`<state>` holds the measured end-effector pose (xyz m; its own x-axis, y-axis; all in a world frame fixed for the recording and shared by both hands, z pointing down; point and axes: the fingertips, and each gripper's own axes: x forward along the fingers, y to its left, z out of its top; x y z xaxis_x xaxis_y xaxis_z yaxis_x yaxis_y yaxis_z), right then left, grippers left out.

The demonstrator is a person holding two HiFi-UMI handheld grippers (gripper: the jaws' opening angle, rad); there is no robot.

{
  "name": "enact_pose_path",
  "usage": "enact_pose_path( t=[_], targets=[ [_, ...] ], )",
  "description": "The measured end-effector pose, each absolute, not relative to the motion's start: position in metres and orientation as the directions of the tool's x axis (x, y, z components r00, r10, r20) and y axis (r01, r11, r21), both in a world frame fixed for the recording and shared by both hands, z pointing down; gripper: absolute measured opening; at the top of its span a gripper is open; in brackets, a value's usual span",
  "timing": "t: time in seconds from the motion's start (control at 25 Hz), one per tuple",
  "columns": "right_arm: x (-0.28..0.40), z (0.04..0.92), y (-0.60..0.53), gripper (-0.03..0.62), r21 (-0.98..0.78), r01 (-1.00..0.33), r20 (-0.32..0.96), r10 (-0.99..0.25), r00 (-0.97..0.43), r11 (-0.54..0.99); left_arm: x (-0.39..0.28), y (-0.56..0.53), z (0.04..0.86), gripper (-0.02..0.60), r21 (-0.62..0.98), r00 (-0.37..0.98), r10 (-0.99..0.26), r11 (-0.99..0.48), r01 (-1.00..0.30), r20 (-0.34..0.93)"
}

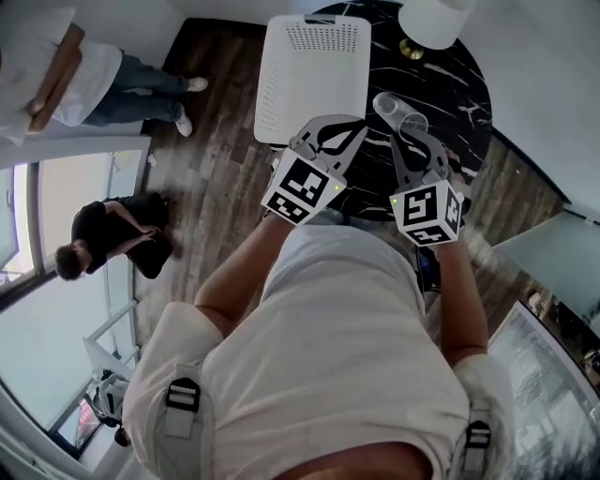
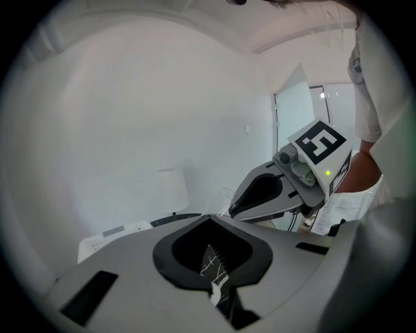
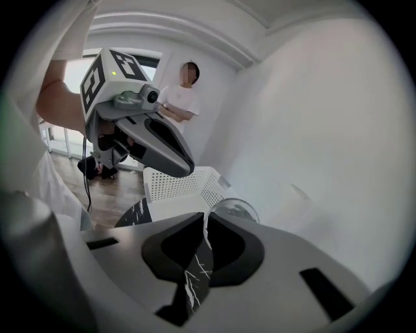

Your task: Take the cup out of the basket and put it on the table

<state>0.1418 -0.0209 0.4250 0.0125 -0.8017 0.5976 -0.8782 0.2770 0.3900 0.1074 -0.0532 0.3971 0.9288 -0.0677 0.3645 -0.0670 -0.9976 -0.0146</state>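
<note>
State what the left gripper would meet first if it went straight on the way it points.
Most likely the black marble table: the left gripper, tips shut, aims at its top just right of the white basket. Depth is unclear, so it might pass over to the white wall behind.

Home-like living room, wood plank floor (image 1: pixel 225 178), black marble table (image 1: pixel 459 103) below the jaws, lamp (image 1: pixel 433 21) beyond them, white wall (image 2: pixel 130 110) ahead.

cup (image 3: pixel 231 209): lower pt hidden behind right gripper (image 3: pixel 204 222) body, right gripper view. basket (image 1: pixel 309 75): near corner covered by left gripper (image 1: pixel 354 124). white round obj (image 1: pixel 433 19): cut off at top edge, head view.
</note>
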Motion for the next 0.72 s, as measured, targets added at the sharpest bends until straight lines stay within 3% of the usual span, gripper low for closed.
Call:
enact_pose_path(
  t=[0.24,0.44,0.72],
  targets=[
    [0.206,0.429,0.041,0.025,0.405,-0.909,0.614,-0.767,0.187,0.103,0.169,0.000,0.405,0.005,-0.008,0.924,0.114,-0.992,0.126,0.364],
    [0.239,0.437,0.083,0.025,0.400,-0.916,0.630,-0.730,0.264,0.014,0.199,0.031,0.412,0.005,-0.011,0.910,0.195,-0.977,0.213,0.366],
    [0.260,0.484,0.096,0.025,0.370,-0.927,0.723,-0.645,0.247,0.060,0.224,0.050,0.454,0.005,0.018,0.863,0.260,-0.960,0.280,0.433]
  ],
)
